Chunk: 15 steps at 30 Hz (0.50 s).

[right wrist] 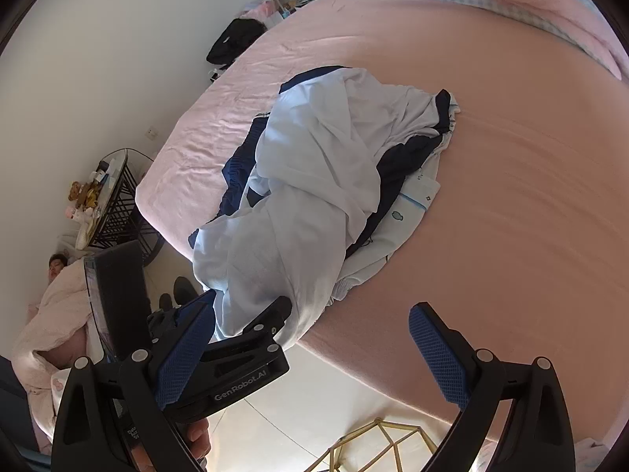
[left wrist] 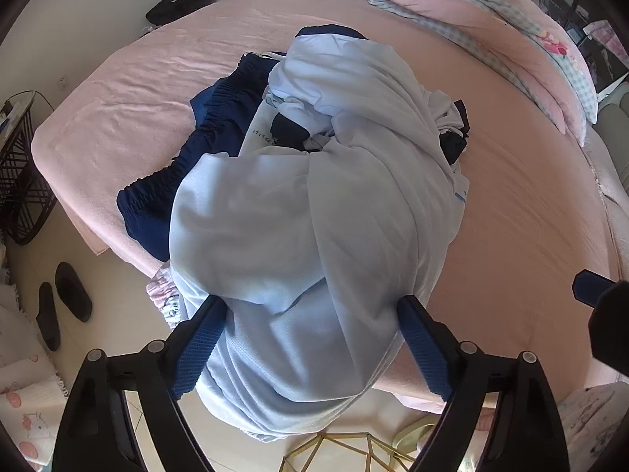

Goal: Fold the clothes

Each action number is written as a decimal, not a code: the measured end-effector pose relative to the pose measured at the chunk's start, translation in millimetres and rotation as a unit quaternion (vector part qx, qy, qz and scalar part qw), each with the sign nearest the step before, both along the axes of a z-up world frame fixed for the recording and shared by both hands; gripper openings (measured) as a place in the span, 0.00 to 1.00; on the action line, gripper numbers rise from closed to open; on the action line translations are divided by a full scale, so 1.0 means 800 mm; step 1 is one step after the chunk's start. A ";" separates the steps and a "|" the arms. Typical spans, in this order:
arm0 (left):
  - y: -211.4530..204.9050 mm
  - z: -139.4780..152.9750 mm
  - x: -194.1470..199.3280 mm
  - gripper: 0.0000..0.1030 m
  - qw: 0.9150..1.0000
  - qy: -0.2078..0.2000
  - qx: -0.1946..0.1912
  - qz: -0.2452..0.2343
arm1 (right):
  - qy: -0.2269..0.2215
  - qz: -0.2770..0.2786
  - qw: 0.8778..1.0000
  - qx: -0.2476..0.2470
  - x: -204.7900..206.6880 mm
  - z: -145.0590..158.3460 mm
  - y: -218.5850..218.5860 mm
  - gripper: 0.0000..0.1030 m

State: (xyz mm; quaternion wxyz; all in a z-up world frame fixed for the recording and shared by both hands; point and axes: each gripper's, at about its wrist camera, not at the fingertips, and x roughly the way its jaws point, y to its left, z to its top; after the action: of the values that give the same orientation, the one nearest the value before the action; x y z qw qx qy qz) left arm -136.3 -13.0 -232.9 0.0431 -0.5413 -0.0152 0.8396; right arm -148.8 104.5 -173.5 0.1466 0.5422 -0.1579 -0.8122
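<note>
A heap of clothes lies on the pink bed (left wrist: 511, 196) near its front edge. On top is a pale blue garment (left wrist: 314, 196) (right wrist: 314, 165), bunched and hanging over the edge. Navy shorts (left wrist: 204, 126) (right wrist: 236, 165) with a gathered waistband stick out from under it, and a printed light garment (right wrist: 409, 204) lies beneath. My left gripper (left wrist: 310, 303) (right wrist: 247, 299) points down with its jaws wide; the pale blue cloth fills the gap and brushes both pads without looking squeezed. My right gripper (right wrist: 310, 310) stands open just right of it over the bed edge, holding nothing; one of its fingertips (left wrist: 585, 281) shows.
A folded pink quilt (left wrist: 471, 8) lies at the bed's far side. Dark slippers (left wrist: 70, 291) sit on the floor beside a black wire side table (right wrist: 118, 204). A gold wire frame (right wrist: 377, 444) stands below the grippers. A person lies under a blanket (right wrist: 51, 303) at the left.
</note>
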 end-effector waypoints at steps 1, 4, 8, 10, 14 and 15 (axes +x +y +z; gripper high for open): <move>0.003 -0.001 0.000 0.80 1.000 0.003 -0.007 0.000 | -0.001 0.000 1.000 0.000 -0.001 -0.001 0.000 0.96; 0.007 -0.002 0.001 0.72 1.000 0.019 -0.021 0.000 | -0.004 -0.001 1.000 0.000 -0.003 -0.005 0.000 0.96; 0.010 0.007 0.008 0.39 0.999 0.045 -0.027 -0.006 | -0.009 -0.005 1.000 0.000 -0.005 -0.010 0.002 0.96; 0.010 0.011 0.009 0.31 0.999 0.049 -0.022 -0.012 | -0.011 -0.006 1.000 -0.001 -0.006 -0.011 0.002 0.96; 0.004 0.021 0.010 0.19 0.999 0.049 0.008 -0.017 | -0.012 -0.006 1.000 -0.005 -0.008 -0.011 0.000 0.96; 0.003 0.023 0.010 0.18 0.999 0.048 0.015 -0.016 | -0.012 -0.006 1.000 -0.007 -0.008 -0.011 -0.001 0.96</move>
State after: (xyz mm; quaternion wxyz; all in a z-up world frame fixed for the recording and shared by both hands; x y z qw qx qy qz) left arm -128.0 -10.6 -214.4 0.0658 -0.5002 -0.0171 0.8632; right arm -155.1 104.0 -182.4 0.1434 0.5501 -0.1681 -0.8053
